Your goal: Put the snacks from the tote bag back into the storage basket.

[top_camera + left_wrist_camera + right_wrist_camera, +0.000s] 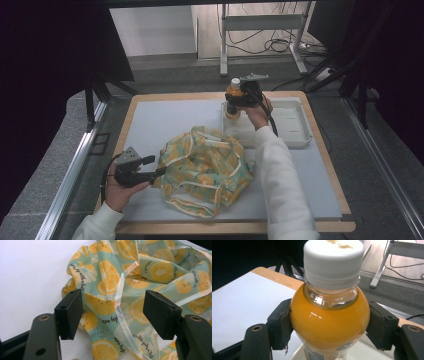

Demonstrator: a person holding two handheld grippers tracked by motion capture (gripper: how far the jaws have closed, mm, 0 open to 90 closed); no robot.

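1. The bag [206,170], a crumpled cloth one printed with orange slices on pale green, lies on the surface [150,125] toward the person's edge and is the landmark for everything below.
2. The left tongs [161,171] sit at the bag's left edge, held in the left hand [119,192]. In the left gripper view the left tongs [113,315] stand apart, jaws wide, with the bag [140,277] and its pale trim strap between and beyond them. The jaws press on nothing; whether they touch the cloth cannot be told.
3. The bottle [233,97], filled with orange liquid and closed by a white cap, is beyond the bag, toward the far edge of the surface.
4. The right tongs [235,98] are clamped on the bottle, held in the right hand [257,112]. In the right gripper view the right tongs [329,325] grip the bottle [329,322] on both sides at its rounded shoulder, just below the neck, and the bottle stands upright.
5. A white tray [290,127] lies beyond the bag and to its right. The bottle is over the tray's left end; whether its base rests on the tray cannot be told.
6. A white sleeve [280,180] passes along the bag's right side.
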